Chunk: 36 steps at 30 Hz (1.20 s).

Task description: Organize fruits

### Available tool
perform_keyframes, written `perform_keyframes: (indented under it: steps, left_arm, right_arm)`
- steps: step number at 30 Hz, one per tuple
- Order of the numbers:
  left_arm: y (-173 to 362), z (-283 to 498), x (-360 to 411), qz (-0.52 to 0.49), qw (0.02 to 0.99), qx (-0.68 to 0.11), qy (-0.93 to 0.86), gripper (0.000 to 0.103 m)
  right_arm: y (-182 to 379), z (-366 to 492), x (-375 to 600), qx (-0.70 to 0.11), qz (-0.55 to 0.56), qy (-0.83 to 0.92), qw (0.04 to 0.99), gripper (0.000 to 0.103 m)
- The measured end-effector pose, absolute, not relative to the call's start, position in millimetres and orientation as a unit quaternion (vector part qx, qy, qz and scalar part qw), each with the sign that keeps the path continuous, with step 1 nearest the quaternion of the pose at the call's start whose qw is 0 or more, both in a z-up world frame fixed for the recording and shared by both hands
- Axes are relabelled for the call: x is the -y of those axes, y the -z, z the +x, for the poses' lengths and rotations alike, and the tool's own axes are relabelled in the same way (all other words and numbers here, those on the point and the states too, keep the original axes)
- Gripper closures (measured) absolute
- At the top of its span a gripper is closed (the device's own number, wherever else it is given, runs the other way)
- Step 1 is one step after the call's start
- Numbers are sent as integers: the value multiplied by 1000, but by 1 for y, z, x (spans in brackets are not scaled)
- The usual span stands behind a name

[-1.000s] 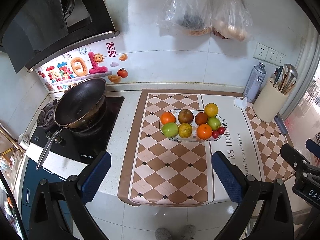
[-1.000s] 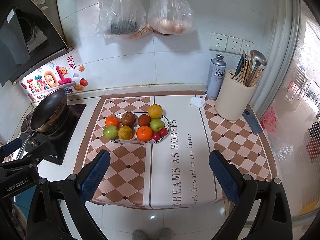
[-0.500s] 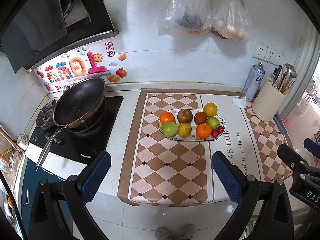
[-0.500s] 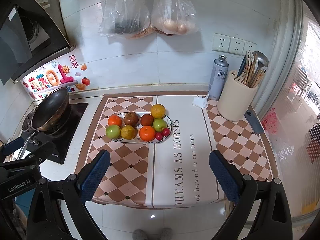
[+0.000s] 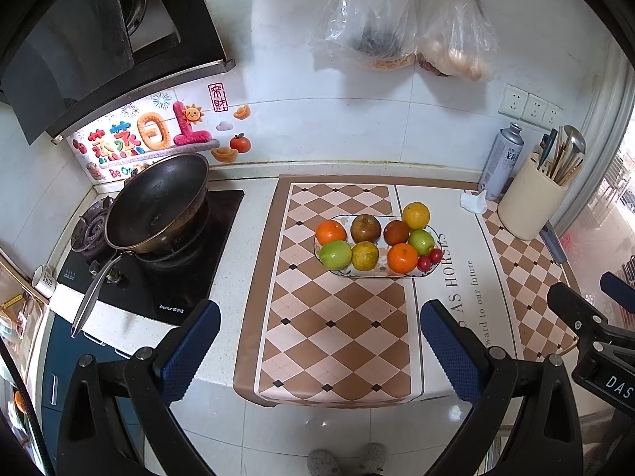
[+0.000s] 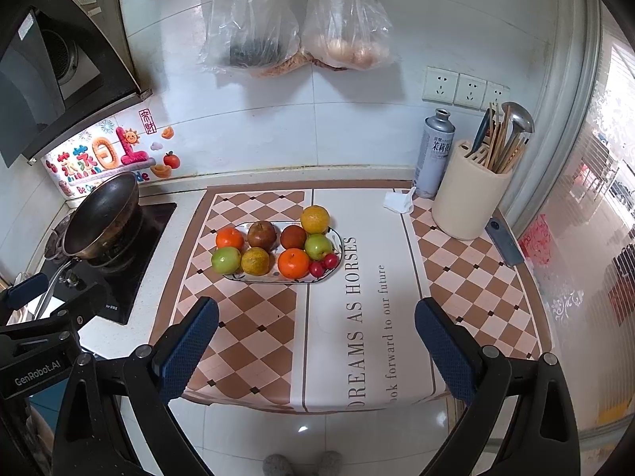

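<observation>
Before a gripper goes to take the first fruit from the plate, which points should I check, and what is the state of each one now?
1. Left gripper open and empty: ok.
2. Right gripper open and empty: ok.
3. All fruit on the oval plate, none on the checkered mat: ok.
4. Path from the grippers to the plate free: ok, only bare mat lies between.
5. Front-row fruit easy to grasp alone: not ok. The orange sits against the cherries and the green apple.
6. Destination for the sorted fruit: cannot tell, no second dish is in view.
</observation>
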<state>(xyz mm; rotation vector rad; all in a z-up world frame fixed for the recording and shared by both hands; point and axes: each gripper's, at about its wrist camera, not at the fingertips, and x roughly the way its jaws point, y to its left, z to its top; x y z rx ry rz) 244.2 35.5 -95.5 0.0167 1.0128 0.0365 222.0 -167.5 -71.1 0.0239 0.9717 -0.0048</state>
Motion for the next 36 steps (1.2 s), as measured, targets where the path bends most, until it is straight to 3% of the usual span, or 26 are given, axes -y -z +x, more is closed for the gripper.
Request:
perform_keyframes:
  steps: [36]
  left_arm:
    - [91, 233, -36, 3, 880, -475, -19, 0]
  right_arm:
    - [71, 208, 173, -466, 15, 0, 885, 2]
